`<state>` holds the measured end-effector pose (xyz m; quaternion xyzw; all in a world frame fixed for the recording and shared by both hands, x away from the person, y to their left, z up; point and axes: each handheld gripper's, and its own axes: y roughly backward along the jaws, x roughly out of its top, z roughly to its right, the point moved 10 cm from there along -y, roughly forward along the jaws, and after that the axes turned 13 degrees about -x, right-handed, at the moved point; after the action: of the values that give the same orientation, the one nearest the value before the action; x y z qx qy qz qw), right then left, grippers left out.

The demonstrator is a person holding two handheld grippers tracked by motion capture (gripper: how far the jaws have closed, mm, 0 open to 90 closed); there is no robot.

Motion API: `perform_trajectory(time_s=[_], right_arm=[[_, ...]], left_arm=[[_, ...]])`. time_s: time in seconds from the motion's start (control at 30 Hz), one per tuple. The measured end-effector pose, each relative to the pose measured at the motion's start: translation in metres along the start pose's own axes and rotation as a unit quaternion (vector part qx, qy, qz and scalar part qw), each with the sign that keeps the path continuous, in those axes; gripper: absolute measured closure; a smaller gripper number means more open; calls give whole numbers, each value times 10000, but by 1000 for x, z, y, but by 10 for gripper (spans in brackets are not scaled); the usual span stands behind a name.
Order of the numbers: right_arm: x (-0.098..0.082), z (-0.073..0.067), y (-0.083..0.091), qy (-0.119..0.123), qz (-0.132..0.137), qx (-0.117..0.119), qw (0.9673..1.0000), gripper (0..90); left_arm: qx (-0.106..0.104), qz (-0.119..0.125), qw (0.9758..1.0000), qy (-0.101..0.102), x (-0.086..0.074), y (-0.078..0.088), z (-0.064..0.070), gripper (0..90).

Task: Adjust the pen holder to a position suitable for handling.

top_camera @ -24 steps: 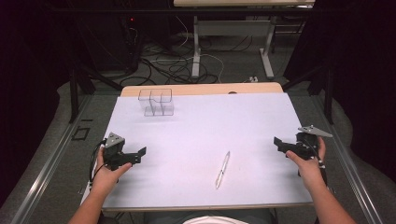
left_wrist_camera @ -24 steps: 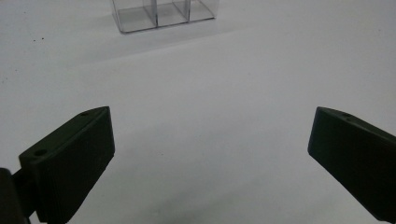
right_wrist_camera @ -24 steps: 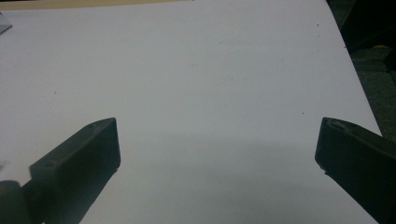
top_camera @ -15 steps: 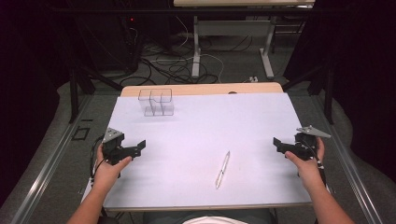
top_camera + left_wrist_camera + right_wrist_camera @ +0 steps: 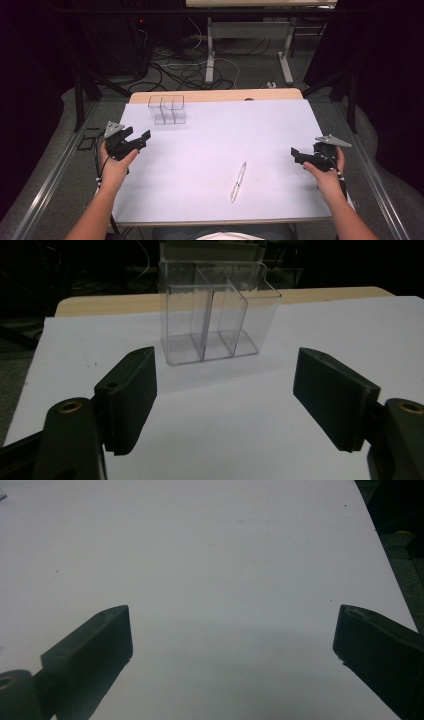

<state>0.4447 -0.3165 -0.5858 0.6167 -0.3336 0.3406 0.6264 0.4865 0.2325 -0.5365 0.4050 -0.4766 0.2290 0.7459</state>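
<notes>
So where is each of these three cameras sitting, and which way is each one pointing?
High view: above the person's side, looking forward and down on the white table top; shows both forearms, the left gripper, the right gripper and a clear pen.
Left gripper view: rides that gripper, facing the clear plastic three-compartment holder between its open jaws.
Right gripper view: rides that gripper, looking over bare table top.
Shared: the holder shows in the high and left gripper views.

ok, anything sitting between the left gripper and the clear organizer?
Nothing visible. The left gripper faces the clear organizer with open jaws, and just bare white table cover lies between. The pen lies well off to the side.
</notes>
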Motion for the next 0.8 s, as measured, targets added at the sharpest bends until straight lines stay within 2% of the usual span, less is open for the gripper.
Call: perform_trajectory(time_s=[0.23,0.27,0.33,0.5,0.57,0.63,0.67,0.7,0.77,0.8], right_arm=[[-1,-1,-1,-49,-48,0,10000,30],[-1,-1,-1,-49,-48,0,10000,30],[-2,-2,-1,-28,-65,7,10000,33],[-2,-2,-1,-4,-33,-11,10000,50],[-2,-2,-1,-10,-34,-16,10000,50],[-3,-2,-1,-32,-51,-25,10000,51],[-3,-1,-2,-1,-39,-27,10000,51],[-3,-1,-2,-1,-42,-33,10000,51],[-3,-2,-2,-18,-56,-23,10000,52],[-3,-2,-2,-1,-57,-31,10000,53]], left_arm=[[75,-101,9998,-137,33,-11,-1,316],[75,-101,9998,-137,33,-11,-1,317],[6,-176,9998,-60,44,-18,-1,343],[153,-286,9994,-115,58,-24,-5,353],[153,-312,9994,-66,68,-28,-8,377],[51,-425,9991,72,71,-32,-8,403],[51,-425,9991,72,71,-32,-8,406],[-147,-530,9977,408,73,-37,-7,406],[-153,-555,9975,397,75,-39,-6,449],[-100,-633,9976,257,77,-40,-7,487]])
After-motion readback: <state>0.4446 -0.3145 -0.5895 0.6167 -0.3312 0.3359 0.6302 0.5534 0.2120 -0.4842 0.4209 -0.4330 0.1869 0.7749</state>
